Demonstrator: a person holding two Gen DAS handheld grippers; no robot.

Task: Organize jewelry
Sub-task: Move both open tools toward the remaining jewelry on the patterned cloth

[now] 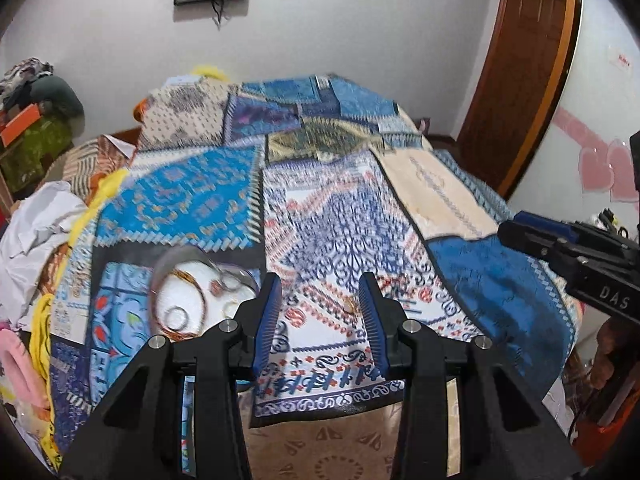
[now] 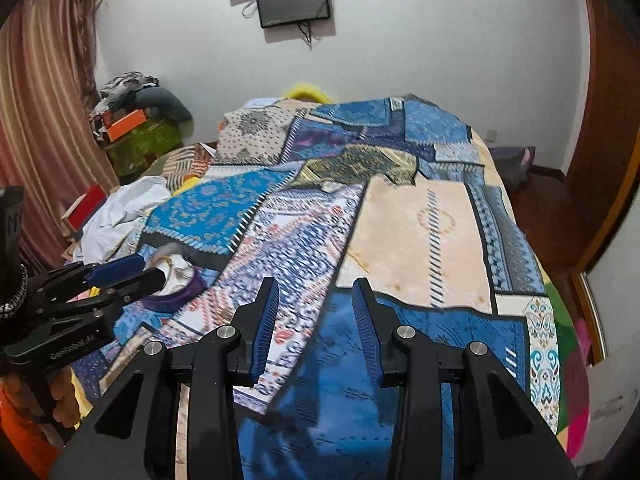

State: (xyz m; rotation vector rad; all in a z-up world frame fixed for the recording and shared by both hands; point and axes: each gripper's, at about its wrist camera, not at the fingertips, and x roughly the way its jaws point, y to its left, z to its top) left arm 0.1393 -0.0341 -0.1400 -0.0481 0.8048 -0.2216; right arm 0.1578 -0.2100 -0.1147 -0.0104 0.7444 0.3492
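A round white dish (image 1: 182,294) with a purple rim lies on the patchwork bedspread at the left. It holds a large brown bangle (image 1: 160,304), a small ring (image 1: 176,317) and other small pieces. A small gold piece (image 1: 349,304) lies on the cloth by my left gripper's right finger. My left gripper (image 1: 320,286) is open and empty, just right of the dish. My right gripper (image 2: 314,292) is open and empty over the blue patch. In the right wrist view the left gripper (image 2: 132,274) partly hides the dish (image 2: 178,280).
The bed's patchwork spread (image 1: 360,200) fills both views. White crumpled cloth (image 1: 36,220) and yellow fabric lie at the left edge. A cluttered shelf (image 2: 136,132) stands at the back left, a wooden door (image 1: 520,60) at the right, a screen (image 2: 294,0) on the wall.
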